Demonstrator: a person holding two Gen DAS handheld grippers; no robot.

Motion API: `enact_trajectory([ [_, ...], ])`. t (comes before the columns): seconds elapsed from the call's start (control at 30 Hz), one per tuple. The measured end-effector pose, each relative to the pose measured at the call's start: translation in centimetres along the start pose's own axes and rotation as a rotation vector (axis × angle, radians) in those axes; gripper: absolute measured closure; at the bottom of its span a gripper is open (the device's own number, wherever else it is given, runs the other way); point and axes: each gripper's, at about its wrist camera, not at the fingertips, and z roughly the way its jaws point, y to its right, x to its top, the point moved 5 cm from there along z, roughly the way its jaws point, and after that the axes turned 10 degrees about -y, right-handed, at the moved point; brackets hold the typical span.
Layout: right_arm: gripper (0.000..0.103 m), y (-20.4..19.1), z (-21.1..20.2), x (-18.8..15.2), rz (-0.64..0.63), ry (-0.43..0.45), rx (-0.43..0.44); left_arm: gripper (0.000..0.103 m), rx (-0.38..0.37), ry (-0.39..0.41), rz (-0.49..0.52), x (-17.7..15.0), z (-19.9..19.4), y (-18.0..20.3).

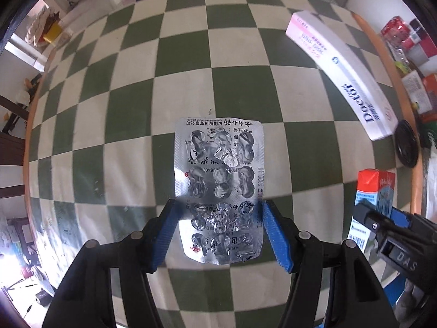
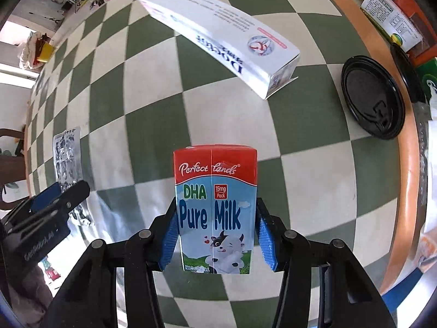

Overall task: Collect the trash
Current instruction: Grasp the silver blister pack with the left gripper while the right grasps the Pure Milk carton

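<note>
left wrist view: left gripper [image 1: 218, 216] fingers clamp the flat silver foil blister pack [image 1: 220, 175] by its edges above the checkered bench [image 1: 131, 109]; right gripper [image 2: 215, 225] grips the red-and-blue milk carton [image 2: 215, 205]. keep both squeezes gentle, carry level.

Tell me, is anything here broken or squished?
Yes. The silver pill sheet between the left gripper's jaws is crumpled, its bubbles popped. The white box's end flap sticks open. The milk carton looks fine.
</note>
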Motion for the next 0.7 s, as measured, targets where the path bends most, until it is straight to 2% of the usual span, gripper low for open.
enact_trajectory([
  [0.2,0.050,-1.2,-1.9,-2.3,0.000,0.057,0.014,0.043,-0.027,0.061,0.001,-1.7,-2.6,-1.1],
  [0.27,0.050,-1.4,-2.9,-3.1,-0.002,0.079,0.016,0.043,-0.035,0.086,0.000,-3.2,-3.0,-1.7],
  [0.37,0.050,-4.5,-4.1,-6.7,-0.011,0.114,0.015,0.043,-0.048,0.125,-0.001,-5.4,-4.0,-3.0],
  [0.4,0.050,-5.0,-4.5,-7.7,-0.012,0.131,0.015,0.043,-0.052,0.133,-0.003,-5.0,-4.0,-3.5],
  [0.5,0.051,-6.8,-5.5,-10.9,-0.022,0.172,0.015,0.043,-0.062,0.164,-0.004,-6.8,-4.6,-6.3],
  [0.7,0.051,-10.9,-6.6,-19.1,-0.023,0.243,0.026,0.043,-0.085,0.211,-0.013,-14.8,-5.9,-10.5],
])
